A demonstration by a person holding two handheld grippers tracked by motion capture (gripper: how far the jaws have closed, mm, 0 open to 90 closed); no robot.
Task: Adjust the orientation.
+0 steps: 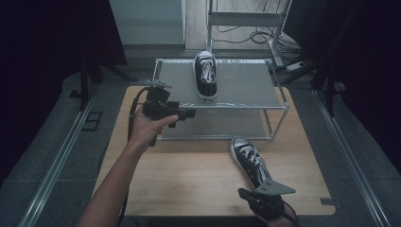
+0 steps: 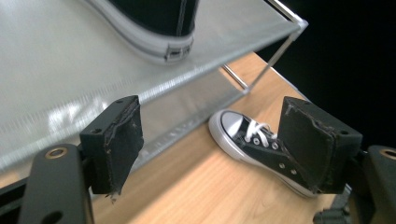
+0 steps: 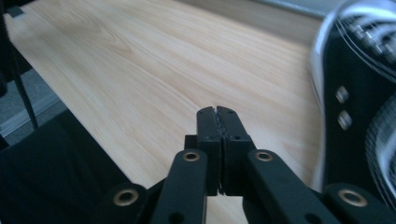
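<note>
Two sneakers: one point(image 1: 206, 74) on the rack's point(image 1: 246, 105) top shelf at twelve o'clock, another point(image 1: 249, 161) on the table point(image 1: 189, 175) at five. Left gripper point(image 1: 185, 114) gapes empty; right gripper point(image 3: 217, 116) pinched closed, empty, beside the table sneaker.

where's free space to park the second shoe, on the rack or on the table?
Top shelf: bare both sides of the shoe on the shelf, the right side wider. Lower shelf looks bare. Table: wide bare wood between the rack front and the near edge. Crowded: near right corner, where the shoe on the table lies by the right gripper.
</note>
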